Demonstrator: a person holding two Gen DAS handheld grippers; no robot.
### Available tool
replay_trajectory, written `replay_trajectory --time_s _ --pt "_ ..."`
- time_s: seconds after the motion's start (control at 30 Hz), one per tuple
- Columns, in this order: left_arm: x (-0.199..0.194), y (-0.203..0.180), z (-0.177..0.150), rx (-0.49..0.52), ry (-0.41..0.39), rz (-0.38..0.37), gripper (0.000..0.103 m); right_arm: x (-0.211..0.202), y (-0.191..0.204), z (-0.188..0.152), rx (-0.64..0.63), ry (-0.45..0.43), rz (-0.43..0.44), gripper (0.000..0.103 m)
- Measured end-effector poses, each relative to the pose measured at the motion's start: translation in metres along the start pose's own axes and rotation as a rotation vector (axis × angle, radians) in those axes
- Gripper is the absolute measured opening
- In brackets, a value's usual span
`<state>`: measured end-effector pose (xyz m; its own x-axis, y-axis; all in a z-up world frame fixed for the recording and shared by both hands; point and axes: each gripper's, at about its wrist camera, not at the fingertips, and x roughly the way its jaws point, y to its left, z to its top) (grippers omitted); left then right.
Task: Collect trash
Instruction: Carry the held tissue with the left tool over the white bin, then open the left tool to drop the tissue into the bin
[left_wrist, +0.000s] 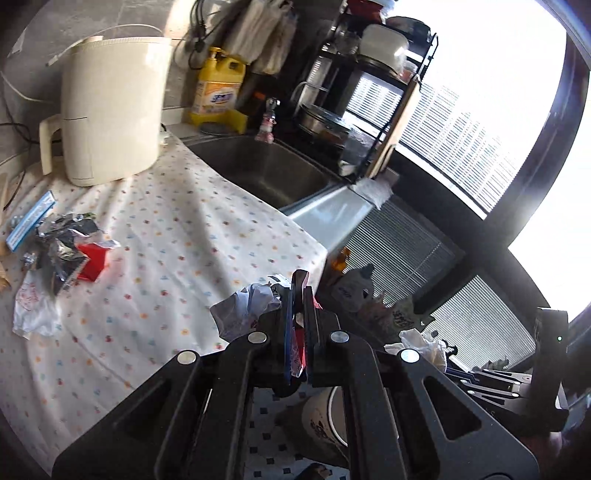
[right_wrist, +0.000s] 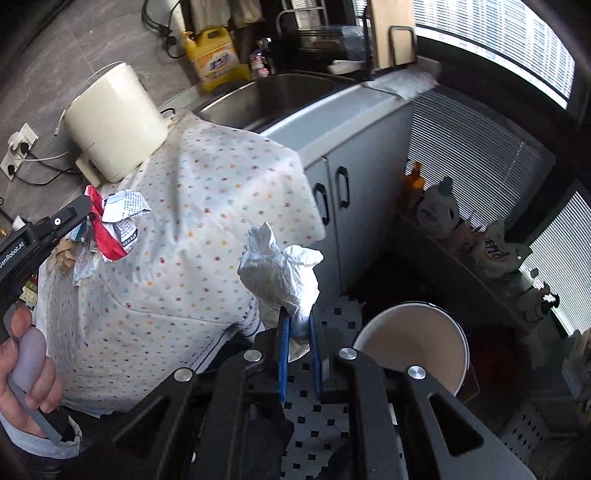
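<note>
Open stretch of spotted cloth across the middle of the surface (left_wrist: 177, 236), white kettle (left_wrist: 110, 110) blocking the back corner, litter pile (left_wrist: 62, 243) along the left edge, sink (left_wrist: 266, 166) beyond, bucket (right_wrist: 413, 343) open-mouthed on the floor beside the cabinet doors (right_wrist: 332, 199).

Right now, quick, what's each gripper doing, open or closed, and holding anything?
Left gripper: closed on a crumpled red and white wrapper.
Right gripper: closed on a crumpled white tissue.

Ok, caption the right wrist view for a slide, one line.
Right hand-held gripper holds a tissue near the bin; left hand-held gripper holds a wrapper over the cloth.
</note>
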<state>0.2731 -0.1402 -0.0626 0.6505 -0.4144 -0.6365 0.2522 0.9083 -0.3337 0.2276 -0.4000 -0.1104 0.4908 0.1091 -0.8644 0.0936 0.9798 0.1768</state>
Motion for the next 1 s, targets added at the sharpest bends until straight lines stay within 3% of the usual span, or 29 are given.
replay_trajectory --time_s 0.27,0.53,0.57,0.63,0.67,0.7,0.83,1.0 --pt "0.049 -0.084 -0.038 0.056 0.094 -0.049 0.006 0.014 -0.097 -0.035 0.094 0.071 -0.051 0.012" --pt "0.088 -0.121 -0.087 0.061 0.194 -0.063 0.006 0.045 -0.151 -0.071 0.134 0.145 -0.053 0.013" --pt "0.093 -0.124 -0.093 0.062 0.207 -0.063 0.006 0.052 -0.157 -0.077 0.142 0.161 -0.052 0.016" --pt "0.099 -0.128 -0.105 0.063 0.23 -0.065 0.006 0.065 -0.165 -0.085 0.159 0.182 -0.047 0.034" --pt "0.103 -0.13 -0.11 0.065 0.243 -0.064 0.006 0.069 -0.168 -0.089 0.165 0.184 -0.051 0.055" --pt "0.106 -0.131 -0.116 0.067 0.256 -0.063 0.006 0.071 -0.171 -0.093 0.17 0.179 -0.057 0.061" --pt "0.12 -0.137 -0.133 0.084 0.315 -0.067 0.006 0.068 -0.178 -0.099 0.191 0.178 -0.052 0.061" --pt "0.137 -0.152 -0.147 0.112 0.384 -0.103 0.006 0.042 -0.189 -0.103 0.217 0.126 -0.092 0.073"
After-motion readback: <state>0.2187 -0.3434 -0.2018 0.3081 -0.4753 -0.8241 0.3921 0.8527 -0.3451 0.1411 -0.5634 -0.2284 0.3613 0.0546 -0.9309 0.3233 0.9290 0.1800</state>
